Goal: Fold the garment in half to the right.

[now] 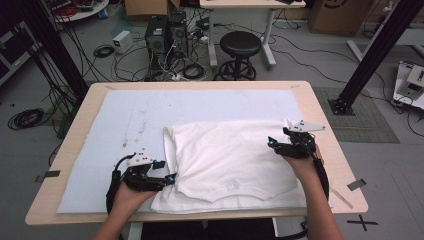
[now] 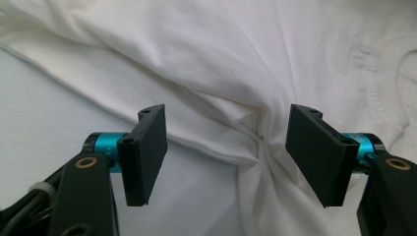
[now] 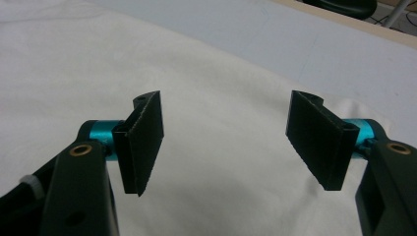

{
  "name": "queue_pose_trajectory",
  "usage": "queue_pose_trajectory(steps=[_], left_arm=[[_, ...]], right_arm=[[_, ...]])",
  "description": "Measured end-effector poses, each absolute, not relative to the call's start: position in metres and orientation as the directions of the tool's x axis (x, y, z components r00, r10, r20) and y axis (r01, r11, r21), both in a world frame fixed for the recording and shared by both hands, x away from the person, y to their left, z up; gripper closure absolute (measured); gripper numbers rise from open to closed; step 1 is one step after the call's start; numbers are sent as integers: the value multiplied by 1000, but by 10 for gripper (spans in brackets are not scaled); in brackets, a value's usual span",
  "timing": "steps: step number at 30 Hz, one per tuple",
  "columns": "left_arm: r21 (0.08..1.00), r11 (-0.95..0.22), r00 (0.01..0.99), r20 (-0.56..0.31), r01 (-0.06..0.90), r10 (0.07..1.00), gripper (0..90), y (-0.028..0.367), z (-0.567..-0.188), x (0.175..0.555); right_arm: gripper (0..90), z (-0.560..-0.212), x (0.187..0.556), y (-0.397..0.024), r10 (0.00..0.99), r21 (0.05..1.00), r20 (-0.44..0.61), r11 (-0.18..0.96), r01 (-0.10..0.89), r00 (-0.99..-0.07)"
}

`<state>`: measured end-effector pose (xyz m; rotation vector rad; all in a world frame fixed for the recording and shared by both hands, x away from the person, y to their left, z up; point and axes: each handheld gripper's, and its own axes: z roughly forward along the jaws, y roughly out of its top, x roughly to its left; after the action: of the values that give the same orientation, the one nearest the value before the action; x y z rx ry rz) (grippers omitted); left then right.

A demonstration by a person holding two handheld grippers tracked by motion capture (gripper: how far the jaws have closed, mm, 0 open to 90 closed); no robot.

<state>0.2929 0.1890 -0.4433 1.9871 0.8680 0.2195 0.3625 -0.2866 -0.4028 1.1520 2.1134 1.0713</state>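
At the lower left of the high view the left gripper (image 1: 170, 177) lies at the shirt's (image 1: 230, 160) edge, jaws wide apart, gripping nothing. The folded white shirt fills the lower centre of the table (image 1: 315, 107). At centre right, the right gripper (image 1: 272, 142) gapes, empty, over the shirt's right edge.

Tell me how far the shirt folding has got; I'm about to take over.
The white T-shirt already lies folded into a rough rectangle on the pale mat, collar toward the person. Left gripper and right gripper are open at its side edges, gripping nothing. Probably left: another fold and smoothing the bunched left edge.
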Motion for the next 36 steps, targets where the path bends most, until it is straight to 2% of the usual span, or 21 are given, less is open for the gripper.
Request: queue_pose_trajectory(steps=[10,12,14,16,20,21,30,36], left_arm=[[767,-353,746,-235,536,623,321,176,-453,290],[771,-366,754,-215,521,621,328,172,-452,287],[773,-391,781,-206,500,590,423,164,-453,283],[777,-448,797,-111,442,594,503,156,-452,278],[781,-464,810,-91,419,579,718,150,-451,279],[781,-464,812,-92,417,576,746,149,-451,280],[788,-454,826,-119,416,551,813,169,-448,289],[790,-468,832,-94,396,546,815,166,-450,287]], right_arm=[[310,-398,360,-292,858,839,-59,319,440,-510],[311,-398,360,-294,863,841,-51,308,444,-502],[310,-399,360,-292,864,836,-50,311,452,-502],[310,-399,361,-290,857,835,-62,325,444,-511],[310,-397,366,-283,848,833,-64,336,440,-527],[310,-396,367,-280,843,833,-62,338,438,-534],[301,-378,385,-235,758,793,-114,459,401,-642],[293,-360,400,-204,712,799,-95,472,374,-696]])
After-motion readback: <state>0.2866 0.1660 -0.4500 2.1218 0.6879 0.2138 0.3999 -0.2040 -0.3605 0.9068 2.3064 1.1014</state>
